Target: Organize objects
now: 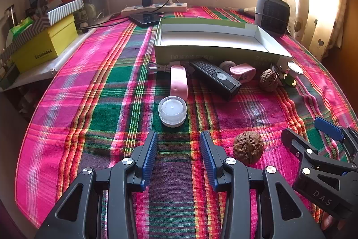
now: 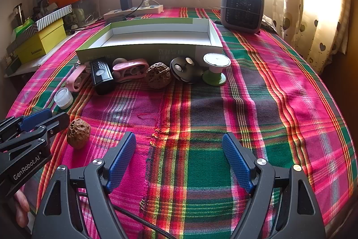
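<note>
1. Your left tool (image 1: pixel 178 138) sits lowest in its own view, jaws spread wide and empty over the plaid tabletop (image 1: pixel 100 104). Your right tool (image 2: pixel 179 142) is also wide open and holds nothing.

2. Straight ahead of the left tool, just past the fingertips, stands a small clear jar (image 1: pixel 172 111) with a white cap. It lies nearly on the tool's centre line, so the left hand is plainly the nearer one for it.

3. Just beside the left tool's right finger lies a near walnut (image 1: pixel 248 147); in the right view it sits to the left of the right tool (image 2: pixel 78 133), between your two hands.

4. Beyond the jar, a pink strap (image 1: pixel 179 81) points its long axis toward you, its near end at or touching the jar's far edge.

5. Farther on, a row of clutter lies against the front wall of the open box (image 1: pixel 212 53): a black remote (image 1: pixel 216 78) angled across, a pink clip (image 2: pixel 131 67), a second walnut (image 2: pixel 158 75), a black round gadget (image 2: pixel 184 68) and a green-based spool (image 2: pixel 216 69).

6. Likely the box is where things go; it looks empty, so sorting is barely begun.

7. Lifting the jar over that row calls for height, and the strap may drag along.

8. A small heater (image 2: pixel 242 9) and a power strip (image 1: pixel 154 7) stand behind the box, well clear.
</note>
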